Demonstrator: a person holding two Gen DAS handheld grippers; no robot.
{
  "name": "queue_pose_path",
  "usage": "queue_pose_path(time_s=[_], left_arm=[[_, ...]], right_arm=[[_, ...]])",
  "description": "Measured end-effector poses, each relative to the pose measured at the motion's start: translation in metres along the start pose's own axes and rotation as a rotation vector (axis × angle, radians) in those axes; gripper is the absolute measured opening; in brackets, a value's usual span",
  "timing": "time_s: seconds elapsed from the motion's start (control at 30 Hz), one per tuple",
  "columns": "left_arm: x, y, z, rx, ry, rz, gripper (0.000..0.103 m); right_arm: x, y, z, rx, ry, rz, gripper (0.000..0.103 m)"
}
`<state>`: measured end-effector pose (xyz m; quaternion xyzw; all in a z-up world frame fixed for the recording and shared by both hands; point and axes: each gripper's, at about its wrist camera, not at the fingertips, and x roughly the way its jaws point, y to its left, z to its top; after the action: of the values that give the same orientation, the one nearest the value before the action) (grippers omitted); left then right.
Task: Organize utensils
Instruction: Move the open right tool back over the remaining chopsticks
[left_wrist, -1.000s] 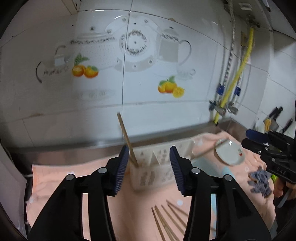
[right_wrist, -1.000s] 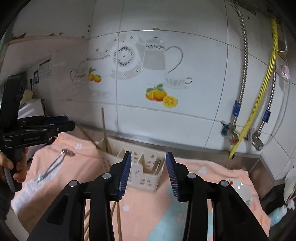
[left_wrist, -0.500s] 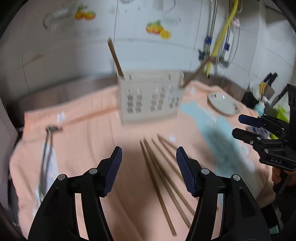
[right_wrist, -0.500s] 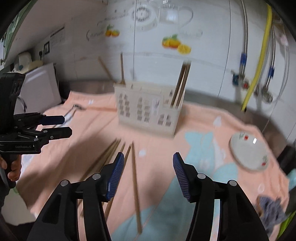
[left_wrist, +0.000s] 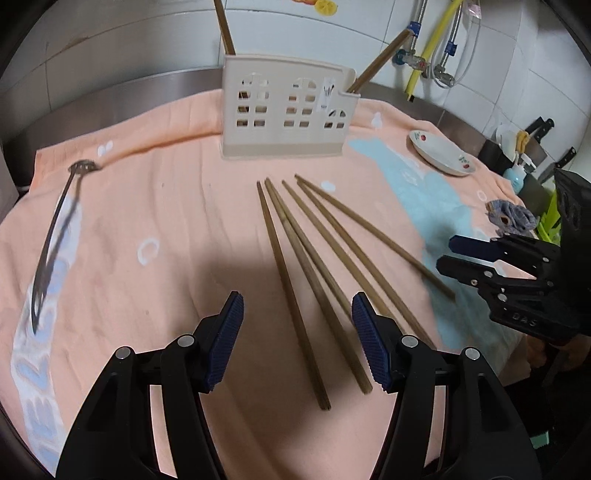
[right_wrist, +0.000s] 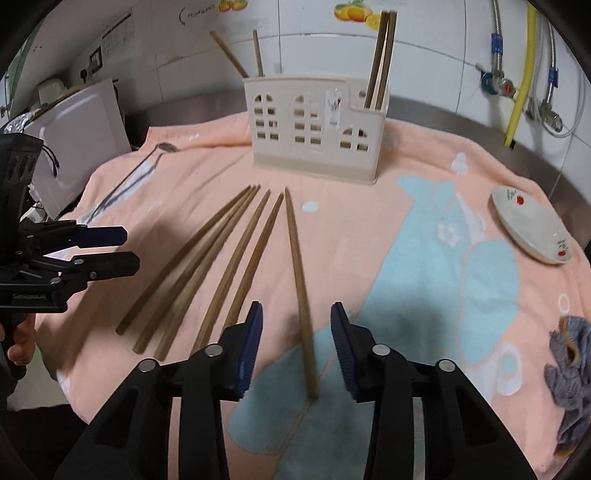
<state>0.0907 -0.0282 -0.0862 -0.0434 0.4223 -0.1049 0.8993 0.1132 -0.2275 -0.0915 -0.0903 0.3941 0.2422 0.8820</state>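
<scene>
The left gripper (left_wrist: 297, 341) hangs over the peach towel (left_wrist: 155, 206) with its jaws apart and nothing pressed between the blue pads; in its own view two of the loose chopsticks (left_wrist: 291, 280) run up between the pads toward twelve o'clock, lying flat on the cloth. The right gripper (right_wrist: 296, 345) has just been closing, yet its jaws are parted too; the rightmost single chopstick (right_wrist: 300, 284) lies in the gap between its pads, and neither pad is seen to press on it. From the right wrist view the other chopsticks fan out at about ten o'clock of that one, their far tips close together and their near ends spread; the left gripper shows at nine o'clock, at the frame's edge, with a person's hand (right_wrist: 16, 343) on its handle. The cream utensil holder (left_wrist: 288, 110) stands upright at twelve o'clock, beyond the fan and apart from it; two chopsticks stand in its right compartment and two more lean out of its left one. A metal ladle (left_wrist: 55, 236) lies on the towel at about ten o'clock in the left wrist view, well apart from the chopsticks; a small white plate (right_wrist: 532, 225) sits at two o'clock in the right wrist view; a grey cloth (right_wrist: 569, 365) is bunched at four o'clock.
</scene>
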Motion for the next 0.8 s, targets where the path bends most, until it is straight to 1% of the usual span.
queue_pose_path(time_s=[0.07, 0.2, 0.3, 0.33, 0.37, 0.47, 0.53, 0.6, 0.8], left_arm=[[0.000, -0.001, -0.005, 0.002, 0.006, -0.002, 0.061], [0.001, -0.002, -0.010, -0.003, 0.014, -0.011, 0.058], [0.005, -0.004, -0.014, 0.002, 0.027, -0.021, 0.047], [0.007, -0.005, -0.015, 0.005, 0.035, -0.026, 0.042], [0.008, -0.006, -0.016, 0.005, 0.040, -0.028, 0.040], [0.013, -0.007, -0.017, 0.003, 0.050, -0.034, 0.029], [0.017, -0.006, -0.016, -0.004, 0.055, -0.035, 0.024], [0.020, -0.005, -0.015, -0.009, 0.060, -0.031, 0.022], [0.033, -0.002, -0.011, -0.042, 0.082, -0.017, 0.022]], right_arm=[[0.003, 0.000, -0.002, 0.005, 0.007, 0.008, 0.030], [0.009, -0.001, -0.004, 0.010, 0.019, 0.010, 0.025], [0.013, -0.002, -0.005, 0.009, 0.029, 0.005, 0.022], [0.014, -0.003, -0.006, 0.008, 0.033, 0.000, 0.019], [0.016, -0.004, -0.006, 0.010, 0.038, 0.001, 0.017], [0.019, -0.006, -0.007, 0.014, 0.047, -0.004, 0.012], [0.020, -0.007, -0.008, 0.015, 0.052, -0.007, 0.009], [0.022, -0.008, -0.009, 0.013, 0.057, -0.010, 0.008], [0.026, -0.005, -0.013, -0.005, 0.060, -0.024, 0.007]])
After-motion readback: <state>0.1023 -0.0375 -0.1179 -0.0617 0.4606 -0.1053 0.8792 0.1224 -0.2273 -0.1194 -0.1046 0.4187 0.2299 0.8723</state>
